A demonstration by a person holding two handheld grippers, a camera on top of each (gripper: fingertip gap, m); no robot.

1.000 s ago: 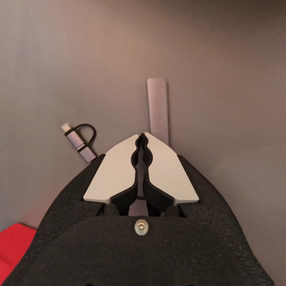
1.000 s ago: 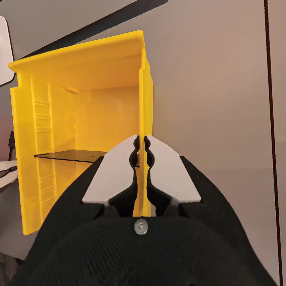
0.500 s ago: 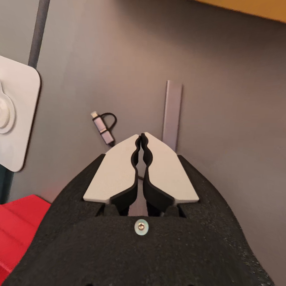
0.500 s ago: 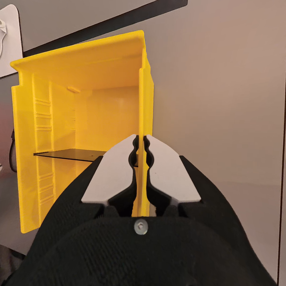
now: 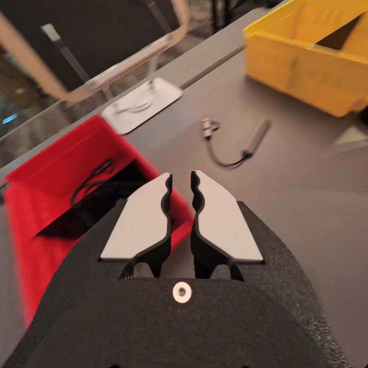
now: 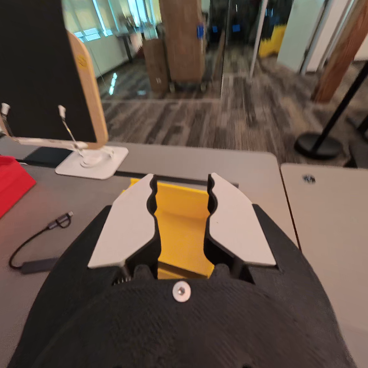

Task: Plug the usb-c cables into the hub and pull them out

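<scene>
A slim grey hub with a short black lead and a plug lies on the grey table, ahead and right of my left gripper. That gripper is open, empty, and above the near corner of a red bin that holds dark cables. In the right wrist view the hub and its plug lie to the left of my right gripper. That gripper is open, empty, and above a yellow bin.
The yellow bin stands at the far right in the left wrist view. A white stand base and a dark panel stand at the table's far edge. A second table adjoins on the right. The red bin's corner shows at left. My hands' fingertips stand some 55 cm from each other. From the left gripper's tips to the slim grey hub is close to 25 cm. The right camera catches it too, in the right wrist view.
Both grippers have opened and tilted up from looking down at the table. The right gripper let go of the yellow bin's wall. The left gripper swung toward the red bin.
</scene>
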